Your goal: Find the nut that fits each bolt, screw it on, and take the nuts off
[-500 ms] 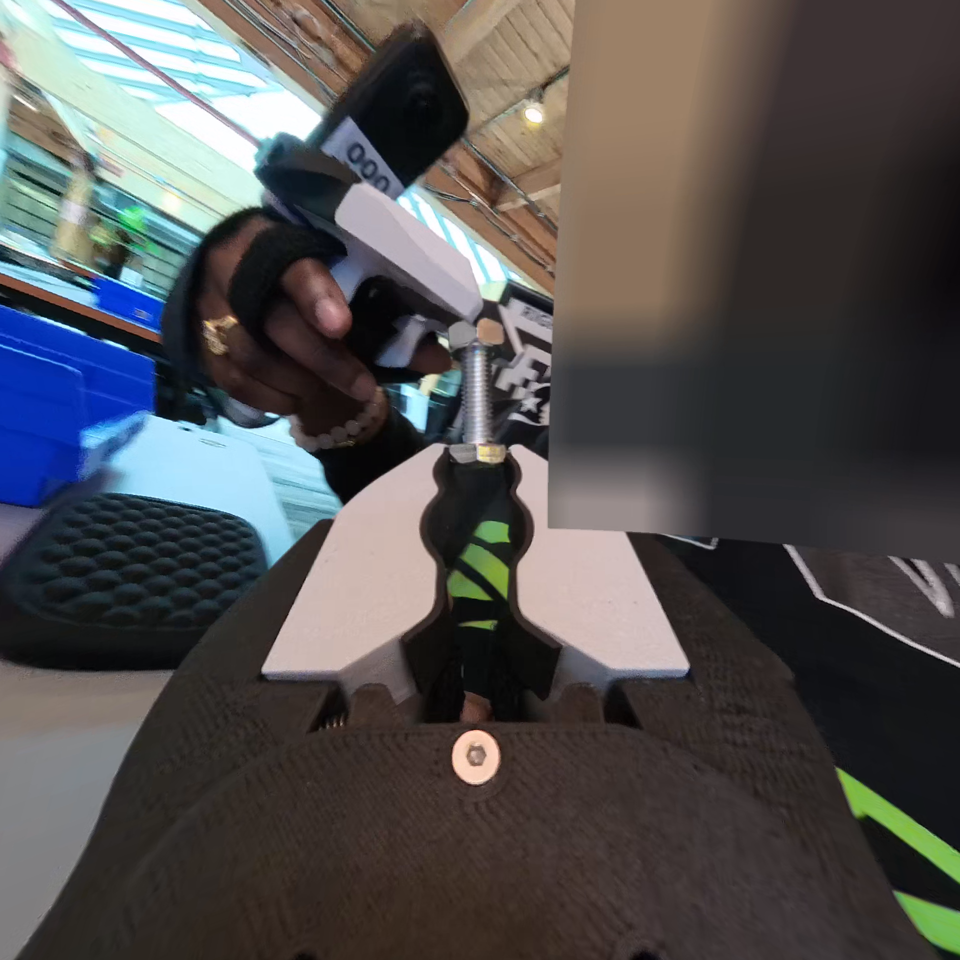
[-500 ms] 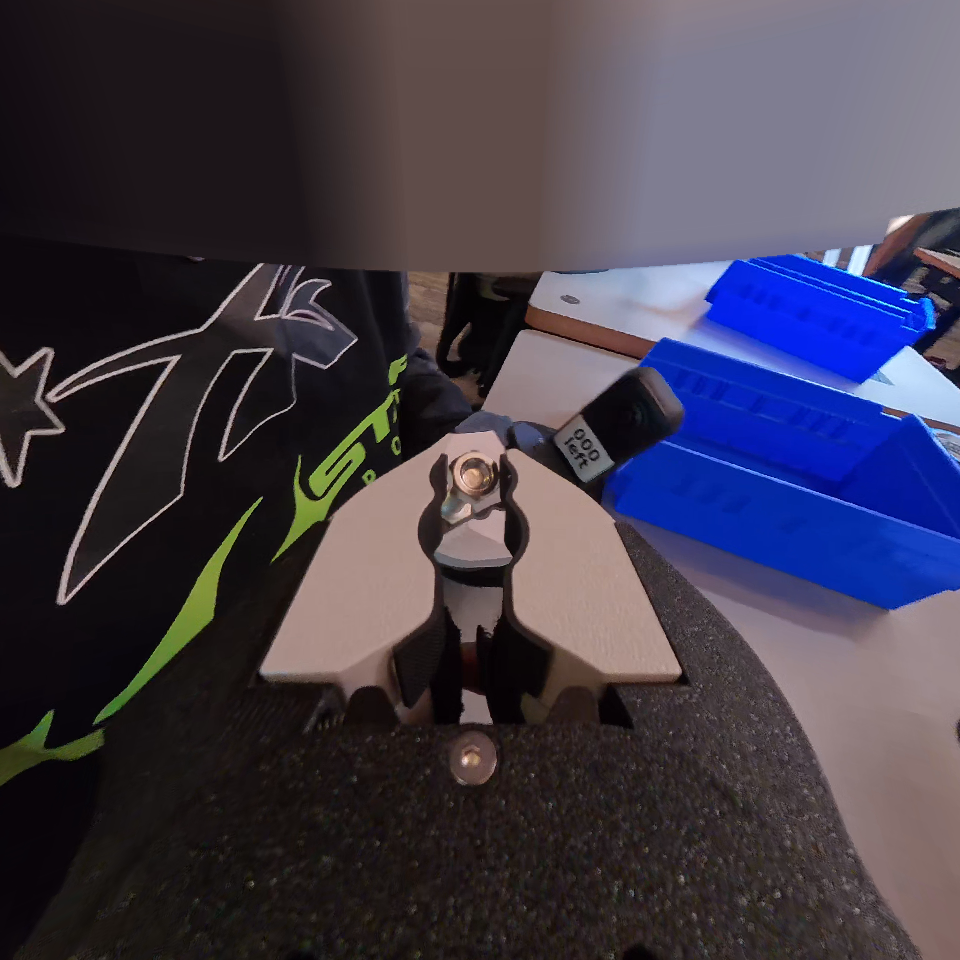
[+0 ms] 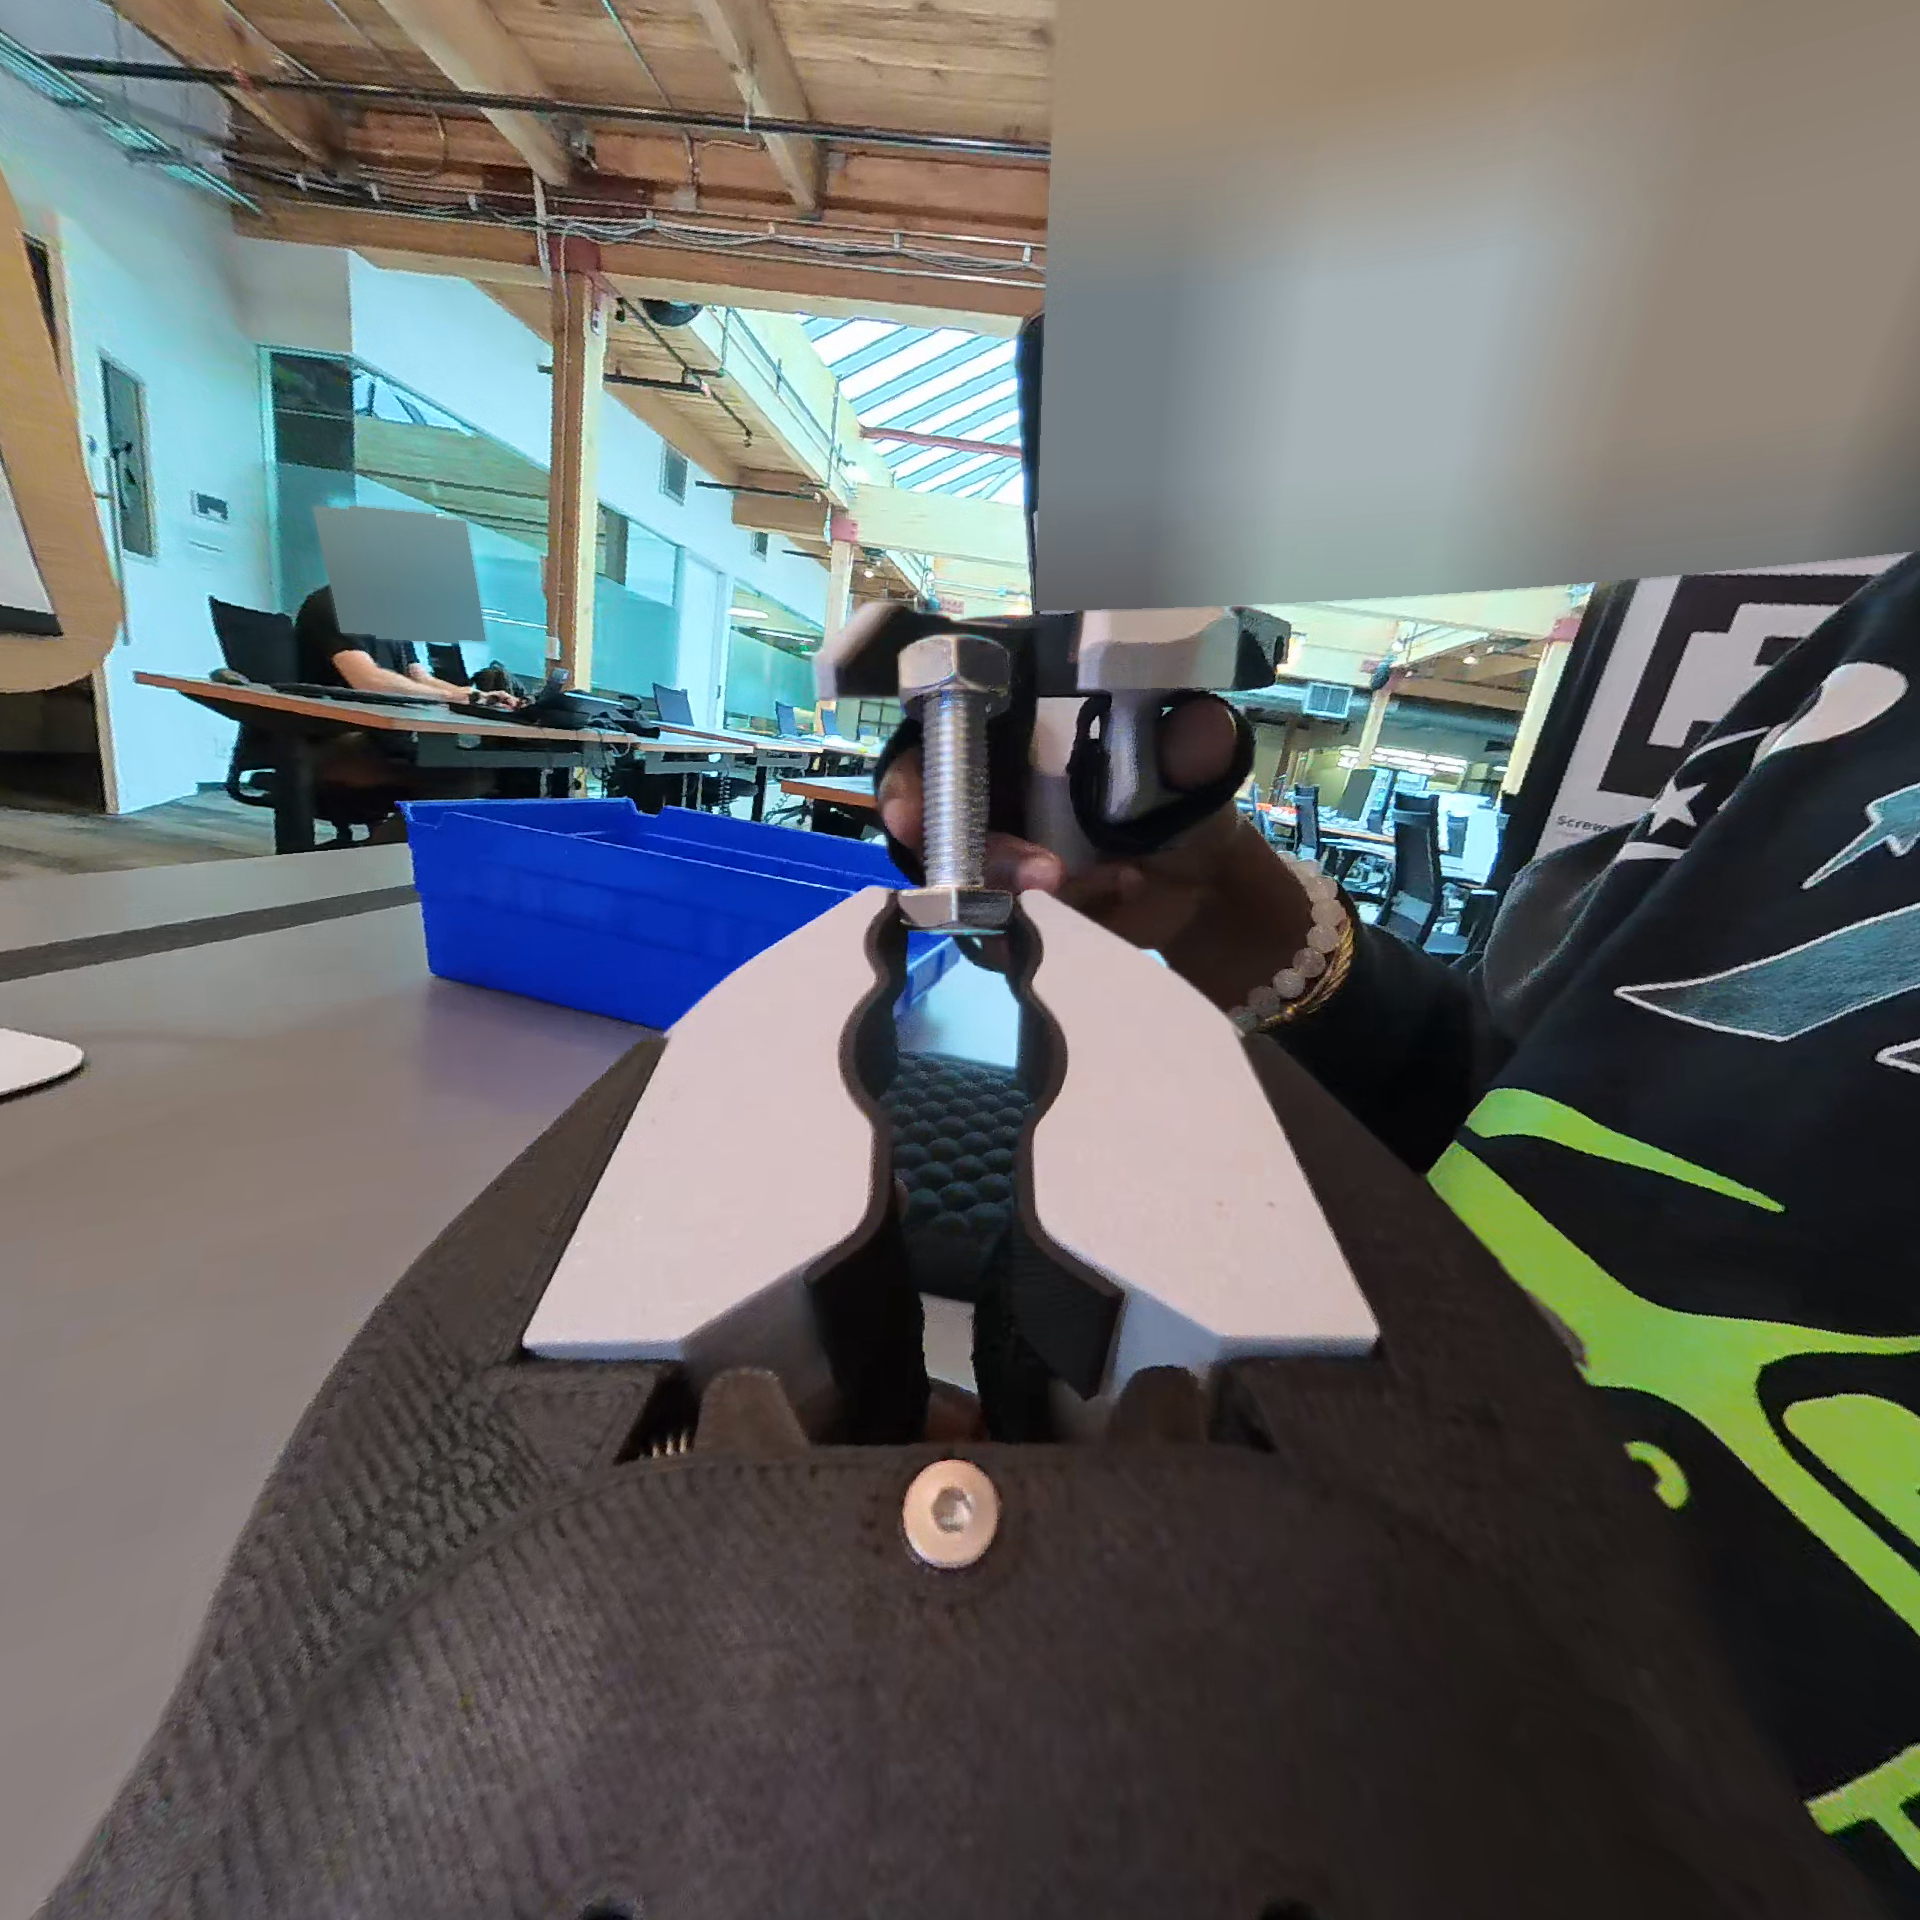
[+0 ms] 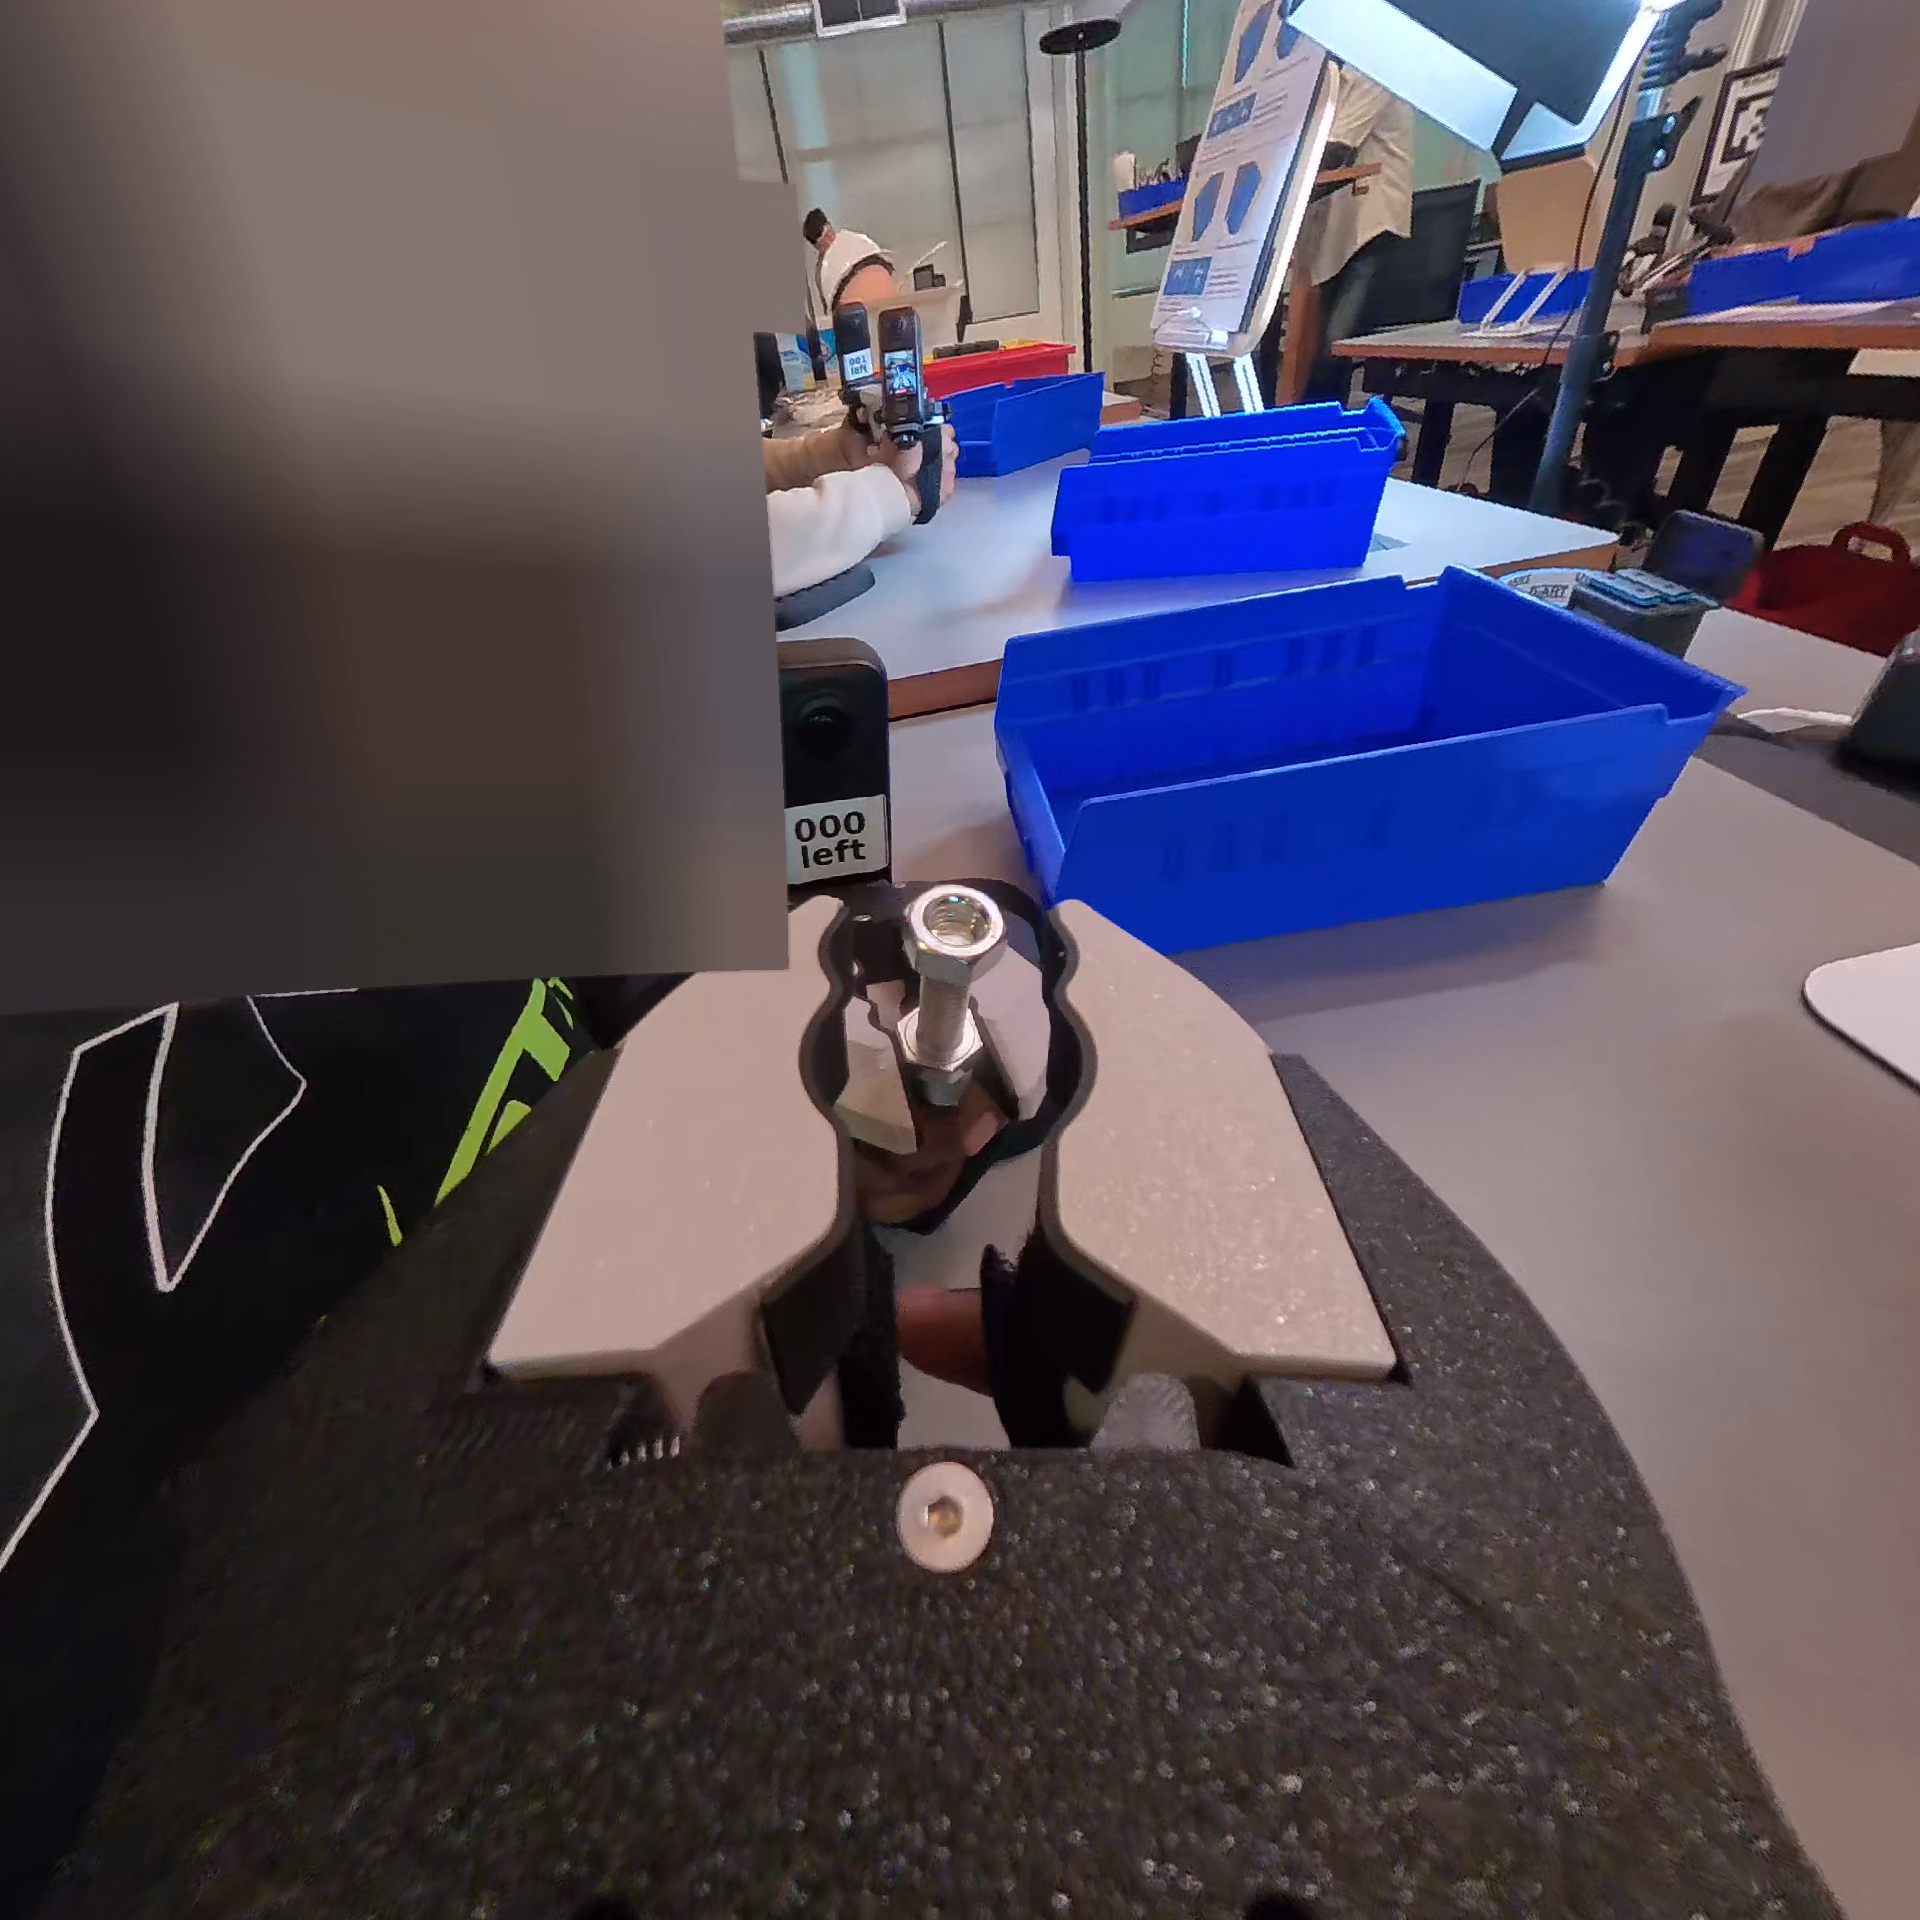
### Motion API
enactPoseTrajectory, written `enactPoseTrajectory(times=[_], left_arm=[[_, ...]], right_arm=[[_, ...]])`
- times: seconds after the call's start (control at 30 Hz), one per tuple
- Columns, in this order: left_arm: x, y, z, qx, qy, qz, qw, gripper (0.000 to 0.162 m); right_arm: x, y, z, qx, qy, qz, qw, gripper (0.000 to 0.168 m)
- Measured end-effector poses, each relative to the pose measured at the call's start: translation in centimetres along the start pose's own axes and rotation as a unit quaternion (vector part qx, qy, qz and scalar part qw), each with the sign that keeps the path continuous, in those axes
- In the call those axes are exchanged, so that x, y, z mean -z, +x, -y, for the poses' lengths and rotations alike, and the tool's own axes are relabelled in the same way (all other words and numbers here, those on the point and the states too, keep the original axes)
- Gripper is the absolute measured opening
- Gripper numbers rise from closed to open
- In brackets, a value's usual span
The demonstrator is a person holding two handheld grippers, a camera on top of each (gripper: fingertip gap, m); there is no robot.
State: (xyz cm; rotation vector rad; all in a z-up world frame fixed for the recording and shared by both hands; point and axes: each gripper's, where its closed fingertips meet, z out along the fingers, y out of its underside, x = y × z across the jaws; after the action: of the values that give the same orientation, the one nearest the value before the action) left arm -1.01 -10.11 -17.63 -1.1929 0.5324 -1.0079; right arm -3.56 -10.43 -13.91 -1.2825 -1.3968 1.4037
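The grey counter [image 3: 260,1091] carries a blue bin [image 4: 1351,831] standing open and well in from its near edge. A pale rounded pad [image 4: 1870,1008] is cut off by the frame's side.

Above the counter's near edge, in front of the person's black and green shirt [image 3: 1714,1195], the two tools meet in the air. The left gripper [image 3: 956,906] is clenched on the nut [image 3: 956,912], a thin silver hexagon pinched at the very tips. From it the bolt [image 3: 954,790] rises upright, bright and threaded, to a thick hex head.

The right gripper [image 4: 948,914] is around that head with its jaws released: from its own camera a dark gap shows on each side of the hexagon. The head's end face has a round recess.

A blur patch hides much of both views. In the left view it cuts off the upper part of the right tool, whose handle is wrapped by a hand [image 3: 1143,862]. Through the left jaws only a strip of black dimpled mat [image 3: 956,1143] shows. Whether the bolt's tip passes through the nut is hard to make out.
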Motion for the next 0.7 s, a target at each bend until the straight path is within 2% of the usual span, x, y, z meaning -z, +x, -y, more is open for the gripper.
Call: enactPoseTrajectory(times=[0.13,0.2,0.33,0.57,0.7], left_arm=[[0.0,0.0,-0.1,-0.005,-0.002,0.002,1.000,0.019],[0.0,-0.1,-0.1,-0.004,-0.001,0.002,1.000,0.019],[-0.1,0.2,-0.2,0.006,-0.007,-0.010,1.000,0.018],[0.0,3.4,-0.4,0.100,-0.021,-0.137,0.985,0.018],[-0.1,3.9,-0.6,0.092,-0.029,-0.150,0.984,0.018]], right_arm=[[0.1,0.1,-0.2,0.001,-0.005,-0.002,1.000,0.029],[0.1,0.0,-0.2,0.001,-0.006,0.000,1.000,0.021],[0.3,-0.1,-0.3,0.011,-0.010,0.012,1.000,0.019],[1.3,-2.3,0.3,0.056,0.002,0.101,0.993,0.019],[1.8,-2.2,1.0,0.067,0.006,0.103,0.992,0.019]])
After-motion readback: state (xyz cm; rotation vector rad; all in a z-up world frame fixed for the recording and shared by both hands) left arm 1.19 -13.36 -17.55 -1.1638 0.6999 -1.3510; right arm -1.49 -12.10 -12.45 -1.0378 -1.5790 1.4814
